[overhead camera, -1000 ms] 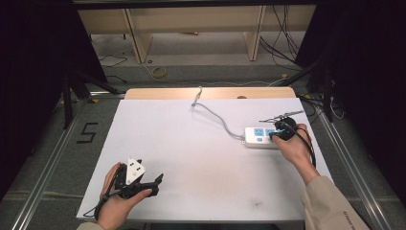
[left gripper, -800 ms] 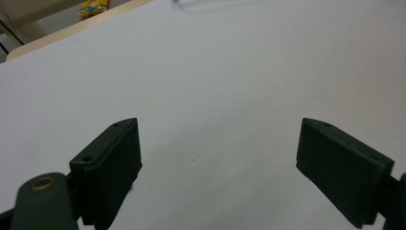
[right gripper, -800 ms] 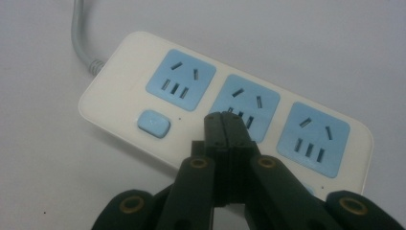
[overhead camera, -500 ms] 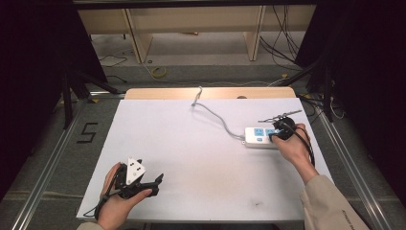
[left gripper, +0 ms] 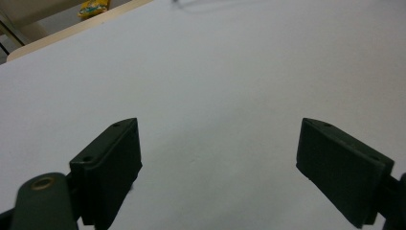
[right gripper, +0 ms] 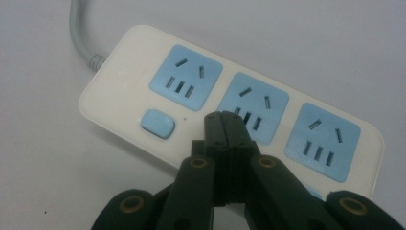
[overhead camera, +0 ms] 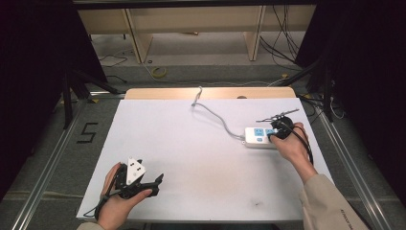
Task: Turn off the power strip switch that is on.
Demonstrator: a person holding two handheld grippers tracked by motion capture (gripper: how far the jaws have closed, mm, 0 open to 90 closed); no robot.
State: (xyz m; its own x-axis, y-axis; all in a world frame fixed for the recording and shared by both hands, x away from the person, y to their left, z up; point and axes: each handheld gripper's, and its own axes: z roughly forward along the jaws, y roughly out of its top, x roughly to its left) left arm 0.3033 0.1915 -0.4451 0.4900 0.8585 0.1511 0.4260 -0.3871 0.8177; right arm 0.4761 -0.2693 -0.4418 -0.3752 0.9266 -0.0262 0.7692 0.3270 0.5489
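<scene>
A white power strip [overhead camera: 258, 136] [right gripper: 230, 115] with three blue sockets and a blue switch [right gripper: 158, 124] lies at the table's right side, its grey cord [overhead camera: 218, 117] running to the back edge. My right gripper [overhead camera: 280, 130] [right gripper: 225, 120] hovers over the strip's near edge, shut with nothing between its jaws, tips close to the middle socket [right gripper: 253, 108]. My left gripper [overhead camera: 155, 181] [left gripper: 218, 158] rests near the front left of the table, open over bare white surface.
The white table [overhead camera: 191, 158] has a wooden strip [overhead camera: 210, 92] along its back edge. Shelving and loose cables stand on the floor behind. Metal rails [overhead camera: 43, 187] run along both sides of the table.
</scene>
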